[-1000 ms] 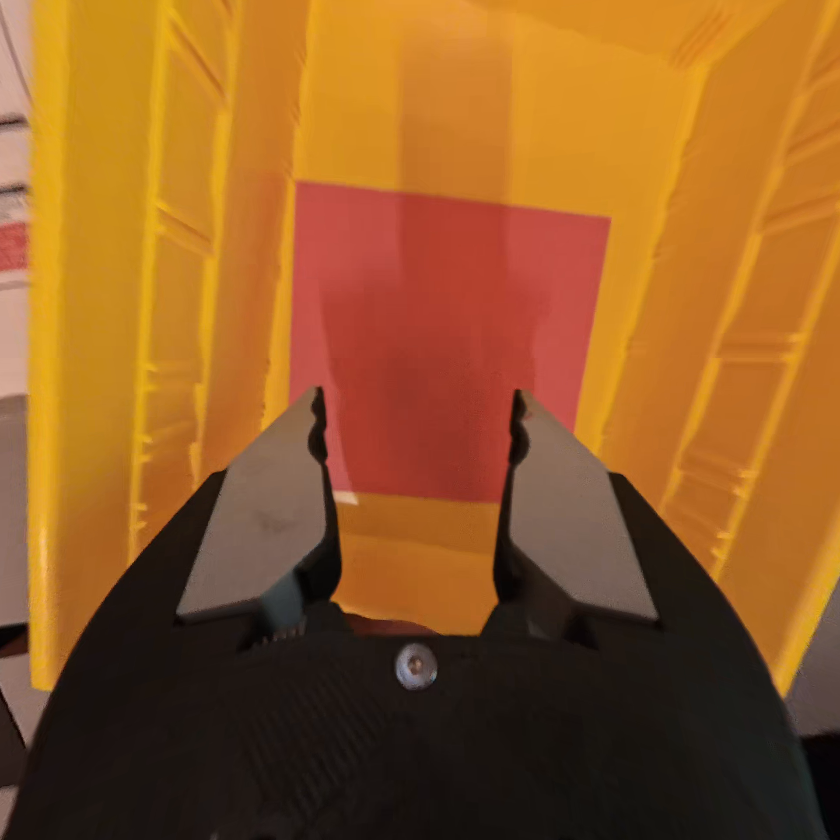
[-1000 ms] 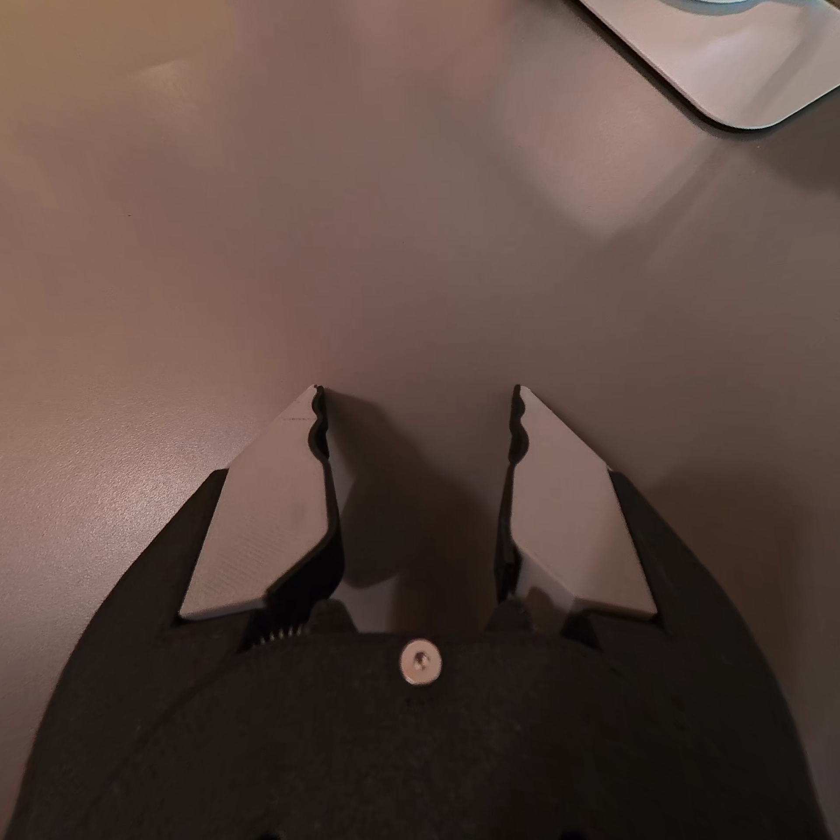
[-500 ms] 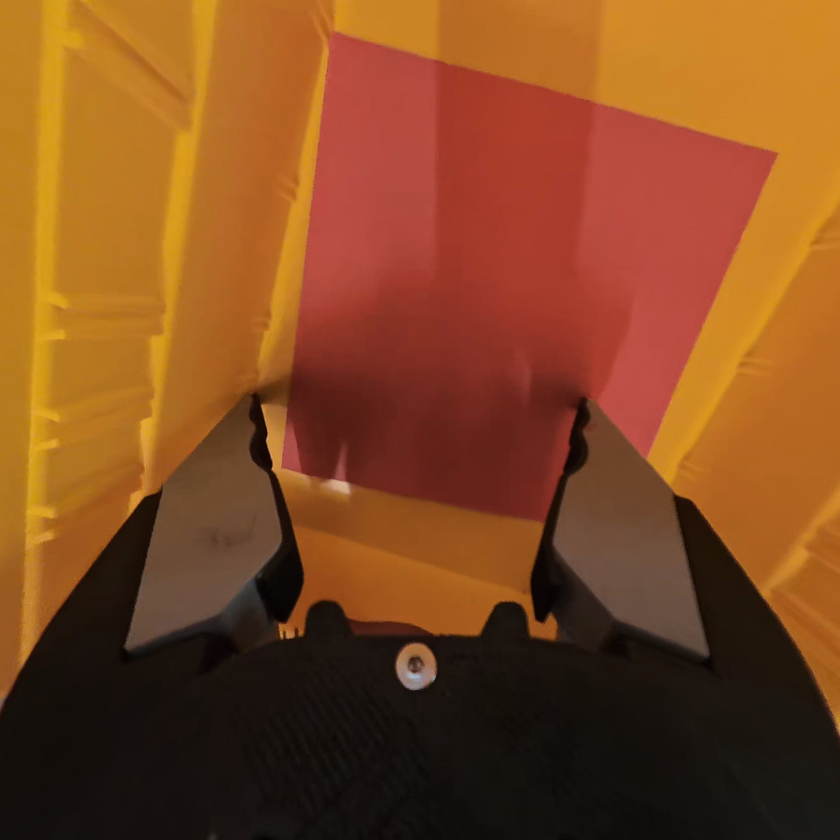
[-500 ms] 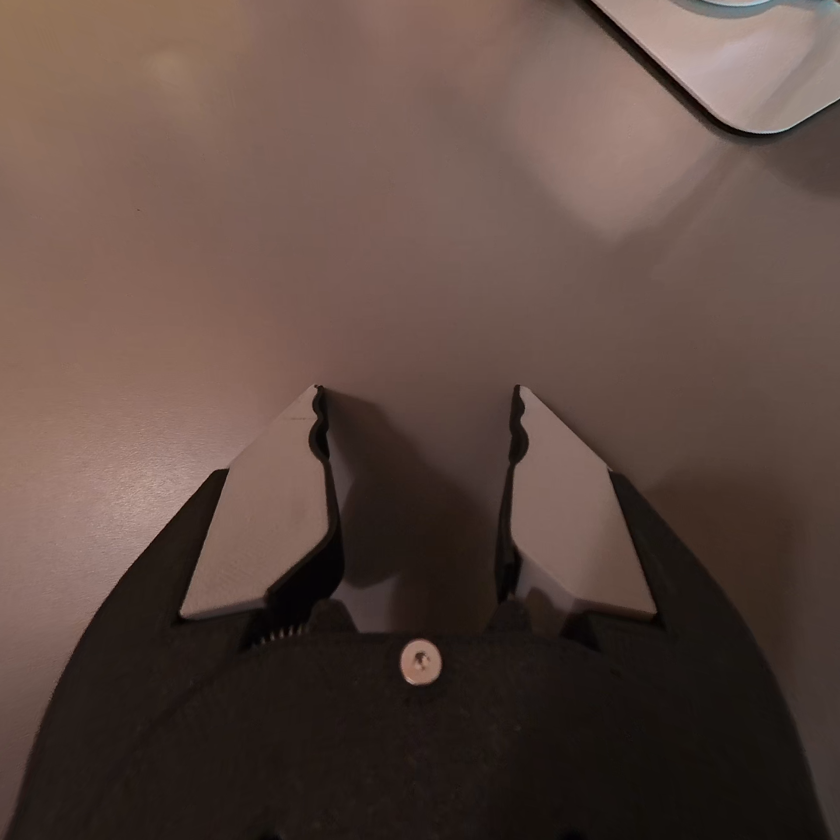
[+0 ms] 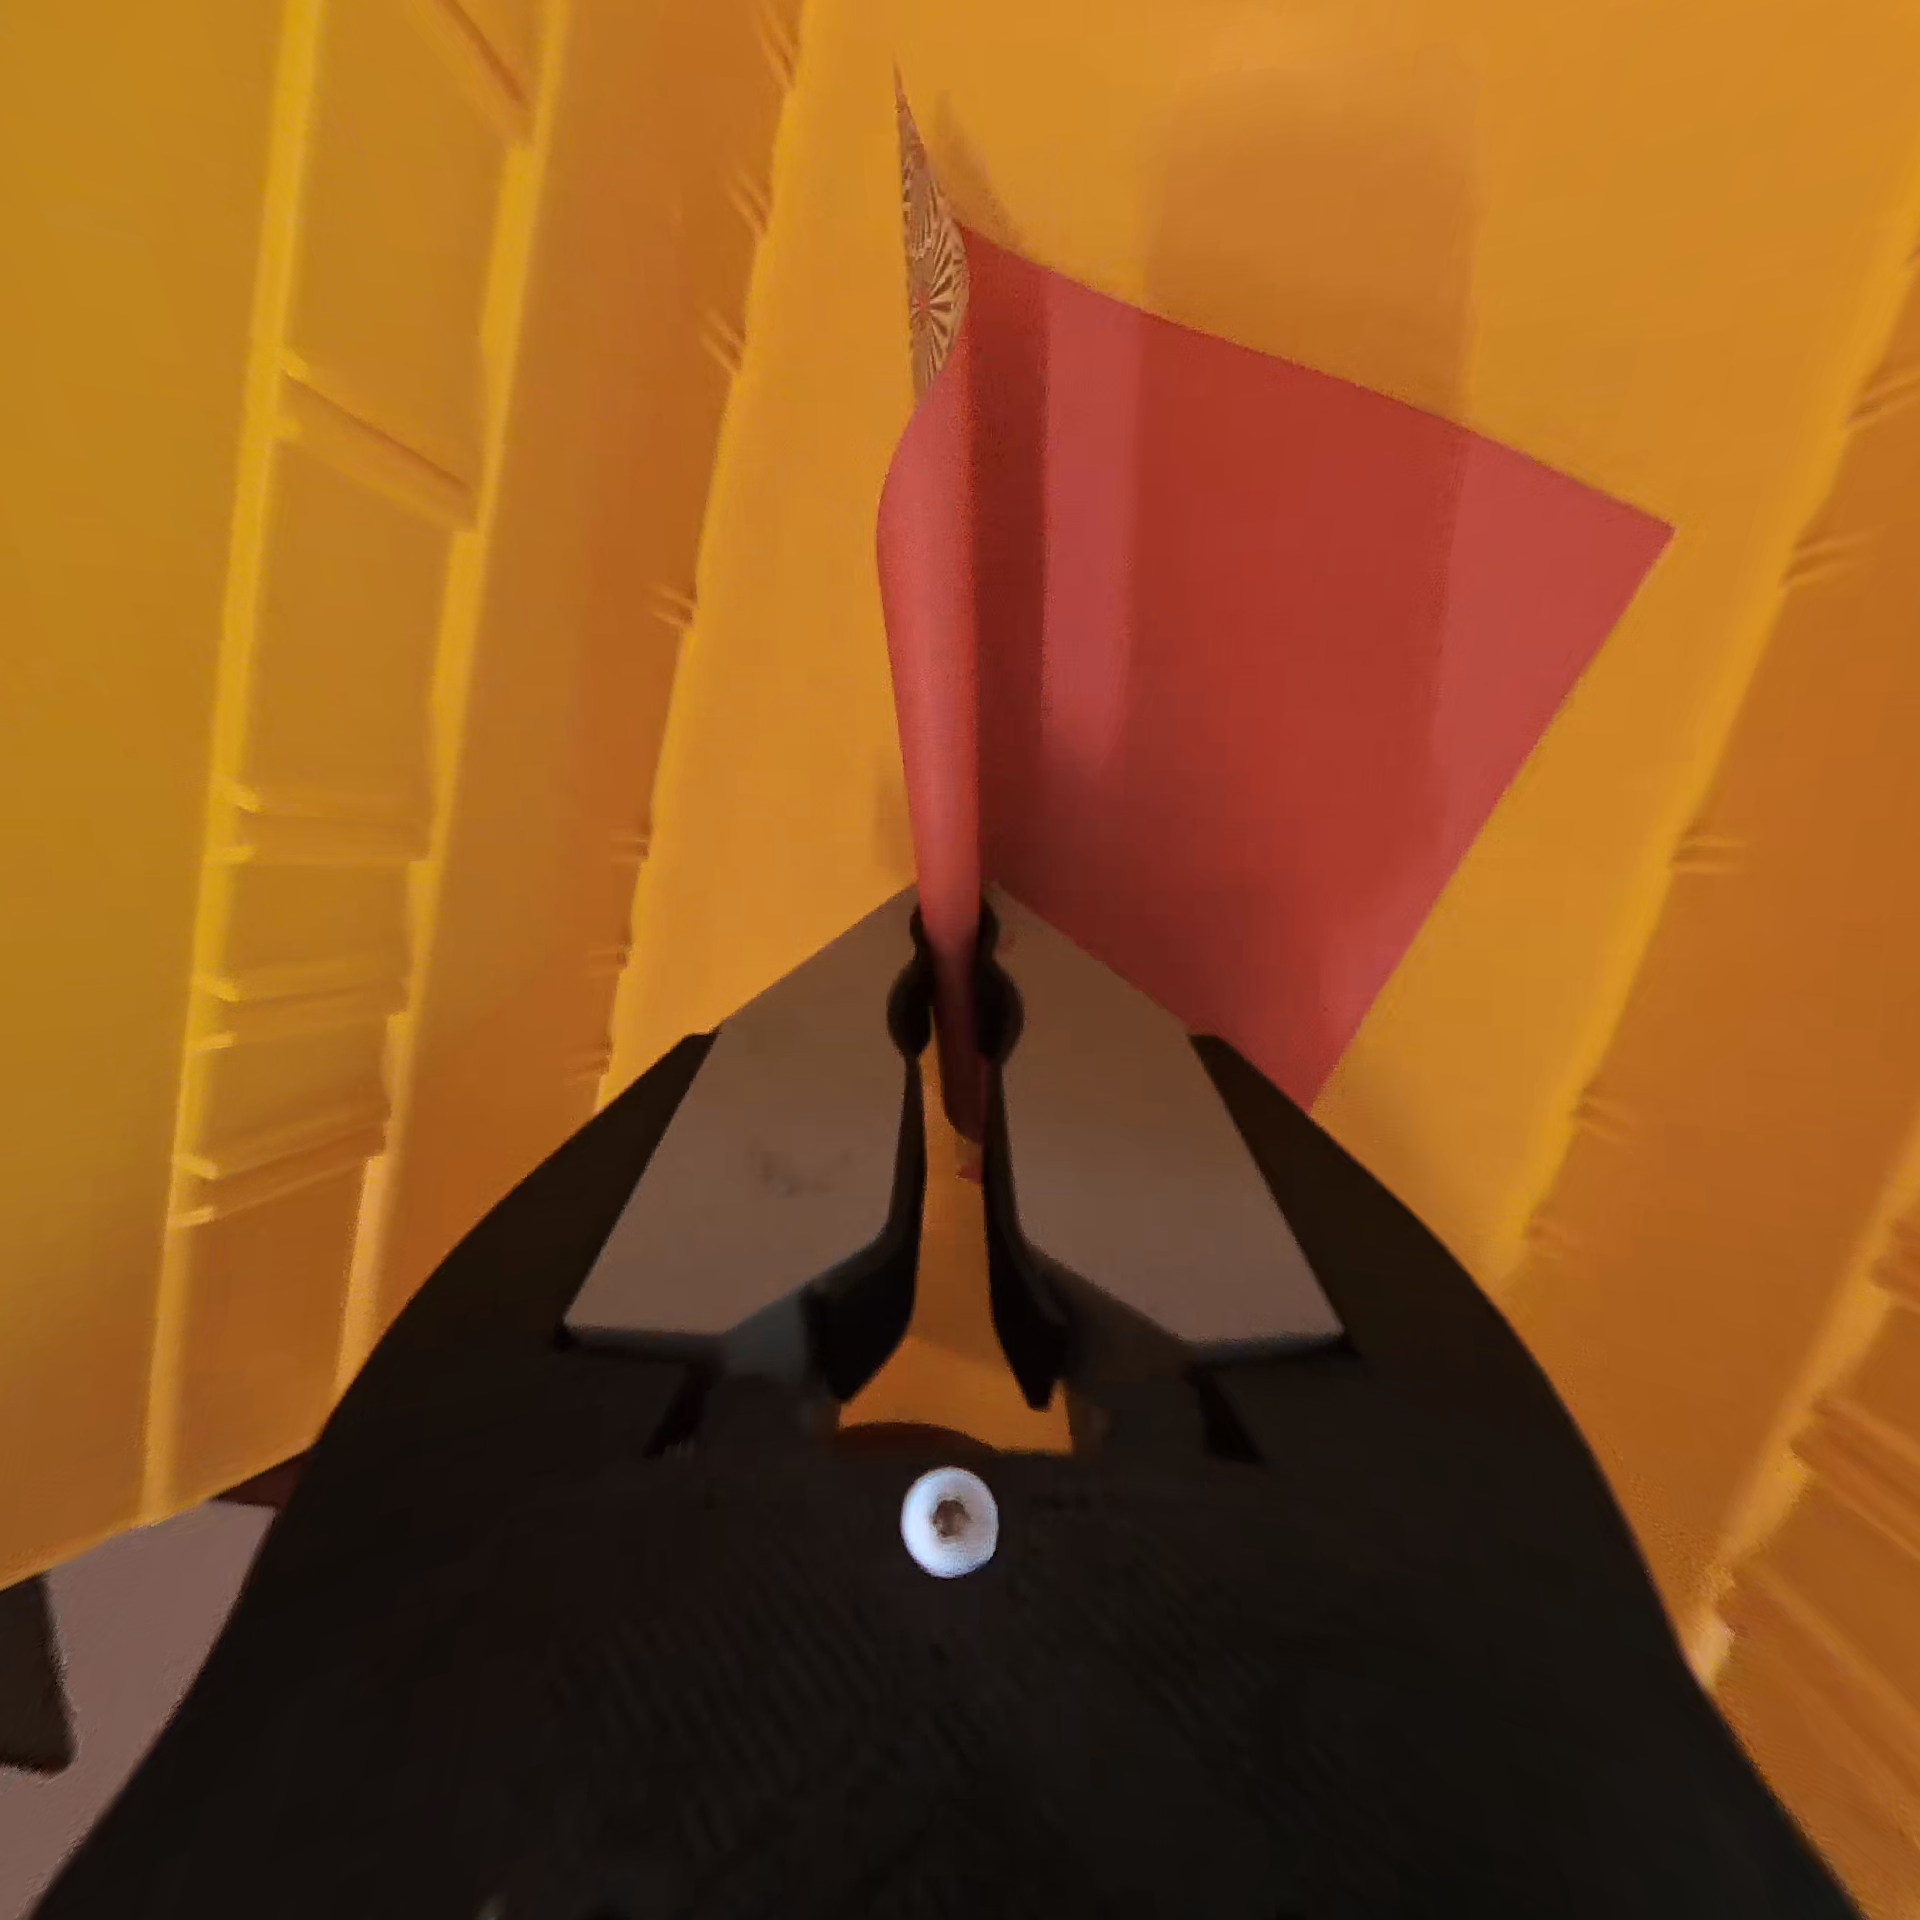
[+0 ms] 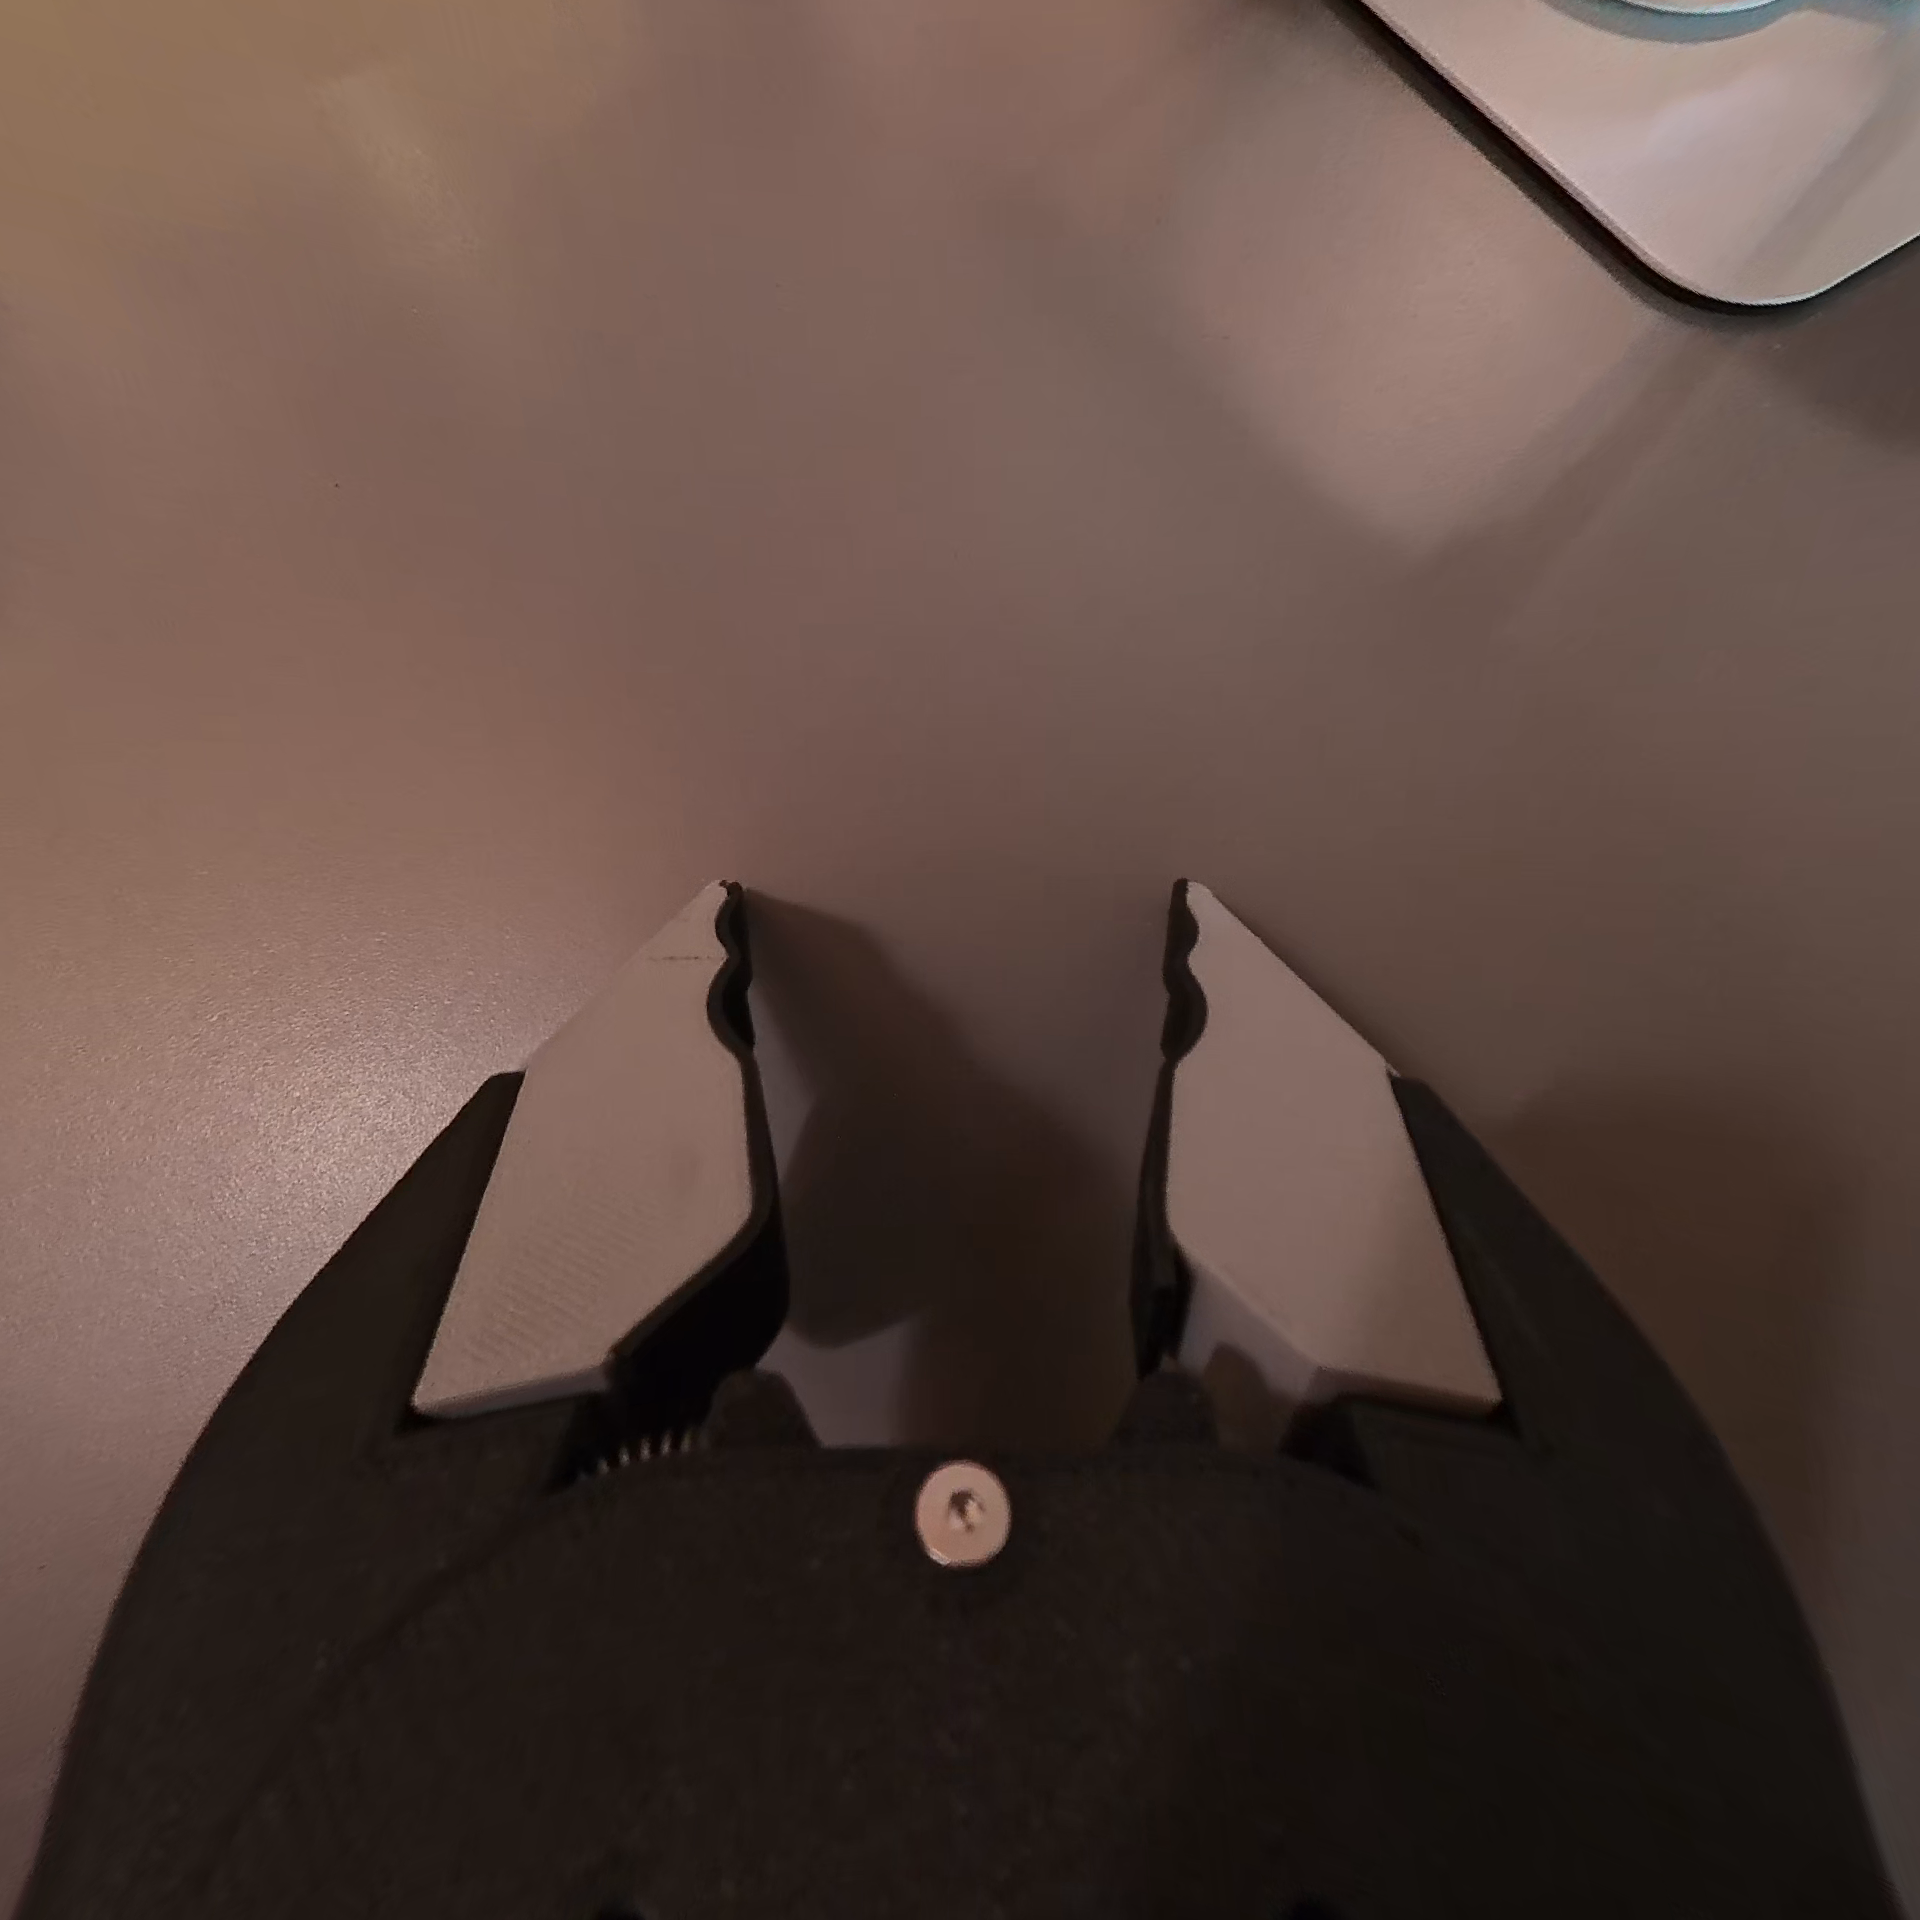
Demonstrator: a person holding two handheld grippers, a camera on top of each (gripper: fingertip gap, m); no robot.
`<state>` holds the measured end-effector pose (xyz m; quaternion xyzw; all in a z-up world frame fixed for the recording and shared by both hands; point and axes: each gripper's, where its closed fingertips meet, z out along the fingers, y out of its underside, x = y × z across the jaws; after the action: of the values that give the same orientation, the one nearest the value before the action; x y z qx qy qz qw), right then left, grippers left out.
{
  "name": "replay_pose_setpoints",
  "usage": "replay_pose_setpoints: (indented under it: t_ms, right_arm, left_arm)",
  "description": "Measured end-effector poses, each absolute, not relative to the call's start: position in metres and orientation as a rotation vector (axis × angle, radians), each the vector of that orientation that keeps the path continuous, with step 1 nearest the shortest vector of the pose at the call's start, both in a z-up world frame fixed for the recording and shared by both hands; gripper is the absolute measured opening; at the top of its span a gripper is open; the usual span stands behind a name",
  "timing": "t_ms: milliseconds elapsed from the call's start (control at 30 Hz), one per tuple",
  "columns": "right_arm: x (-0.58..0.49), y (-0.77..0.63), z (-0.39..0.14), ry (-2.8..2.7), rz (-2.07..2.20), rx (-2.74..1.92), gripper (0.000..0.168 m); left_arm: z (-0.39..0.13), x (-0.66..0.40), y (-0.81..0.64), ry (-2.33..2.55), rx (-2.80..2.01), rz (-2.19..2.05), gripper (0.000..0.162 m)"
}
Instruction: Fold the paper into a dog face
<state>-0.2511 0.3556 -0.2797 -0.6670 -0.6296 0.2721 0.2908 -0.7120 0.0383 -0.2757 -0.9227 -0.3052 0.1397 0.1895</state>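
The black left gripper with grey finger pads [image 5: 954, 935] has its jaws pinched nearly together; the matching right gripper [image 6: 956, 894] holds its jaws spread apart.

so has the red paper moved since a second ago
Yes. The red paper lay flat on the yellow bin floor; its left edge is now lifted up off it, pinched in the left gripper.

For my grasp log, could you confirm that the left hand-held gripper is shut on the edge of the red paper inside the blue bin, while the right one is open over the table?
Not quite: the bin is yellow, as the left wrist view shows. The left hand-held gripper is indeed shut on the red paper, and the right hand-held gripper is open over the table.
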Motion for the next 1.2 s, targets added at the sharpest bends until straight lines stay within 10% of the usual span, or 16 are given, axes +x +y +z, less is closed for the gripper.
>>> replay_pose_setpoints:
  t_ms: [633,967,1200]
  right_arm:
    - [-0.25,0.356,-0.279,-1.677,0.728,-1.783,0.073]
    - [-0.248,0.358,-0.235,-1.547,0.9,-1.677,0.072]
    - [-0.237,0.369,-0.203,-1.432,1.028,-1.625,0.074]
  left_arm:
    - [-0.081,-0.525,0.165,-0.003,-2.235,0.168,0.0]
    - [-0.173,-0.319,0.223,0.553,-2.277,-0.076,0.0]
    - [-0.23,-0.254,0.229,0.689,-2.302,-0.248,0.029]
